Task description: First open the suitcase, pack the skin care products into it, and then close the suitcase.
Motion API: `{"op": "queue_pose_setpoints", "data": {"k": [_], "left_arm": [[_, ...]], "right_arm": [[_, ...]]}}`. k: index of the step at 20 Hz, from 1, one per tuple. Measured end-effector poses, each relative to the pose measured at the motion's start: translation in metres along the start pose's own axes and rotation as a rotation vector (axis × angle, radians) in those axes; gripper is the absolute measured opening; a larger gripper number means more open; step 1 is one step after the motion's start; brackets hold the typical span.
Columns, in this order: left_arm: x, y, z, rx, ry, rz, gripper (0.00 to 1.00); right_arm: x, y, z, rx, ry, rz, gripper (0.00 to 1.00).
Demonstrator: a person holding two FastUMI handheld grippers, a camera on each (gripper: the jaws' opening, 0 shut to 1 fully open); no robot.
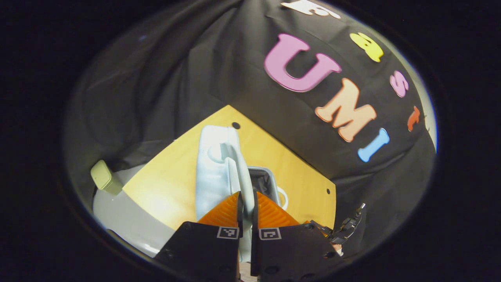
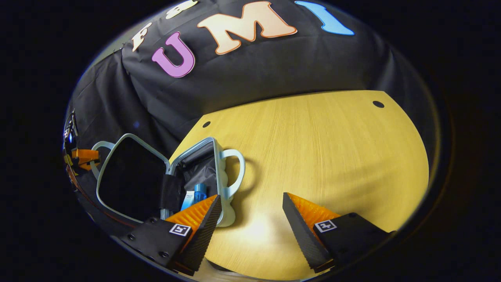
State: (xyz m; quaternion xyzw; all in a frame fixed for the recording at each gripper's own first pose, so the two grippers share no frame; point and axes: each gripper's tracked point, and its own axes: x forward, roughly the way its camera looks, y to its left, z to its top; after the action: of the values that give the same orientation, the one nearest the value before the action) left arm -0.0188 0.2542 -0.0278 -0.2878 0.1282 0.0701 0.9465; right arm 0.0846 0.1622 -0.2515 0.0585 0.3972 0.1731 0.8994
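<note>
While the left gripper [image 1: 247, 203] pinches the suitcase lid [image 1: 219, 164] and the right gripper [image 2: 250, 205] gapes, a slip could slam it onto the tubes [image 2: 194, 196].

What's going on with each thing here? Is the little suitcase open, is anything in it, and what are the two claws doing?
suitcase: open, lying on the table.
suitcase lid: raised, its edge pinched by the left gripper.
skin care products: inside the suitcase's base.
left gripper: shut on the suitcase lid.
right gripper: open, holding nothing, over the table.
table: bare where the right gripper hovers.
</note>
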Motion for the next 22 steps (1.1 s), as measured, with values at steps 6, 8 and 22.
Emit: {"op": "queue_pose_setpoints", "data": {"k": [6, 8, 22], "left_arm": [[0.041, -0.067, -0.022, 0.035, 0.07, -0.125, 0.04], [0.062, -0.091, -0.035, 0.049, 0.108, -0.157, 0.05], [0.199, -0.15, -0.144, 0.228, 0.403, -0.041, 0.05]], "right_arm": [[-0.029, -0.018, 0.016, 0.021, -0.067, -0.014, 0.99], [-0.036, -0.024, 0.016, 0.021, -0.081, -0.025, 0.99], [-0.078, -0.062, 0.021, 0.059, -0.142, -0.073, 0.98]]}}
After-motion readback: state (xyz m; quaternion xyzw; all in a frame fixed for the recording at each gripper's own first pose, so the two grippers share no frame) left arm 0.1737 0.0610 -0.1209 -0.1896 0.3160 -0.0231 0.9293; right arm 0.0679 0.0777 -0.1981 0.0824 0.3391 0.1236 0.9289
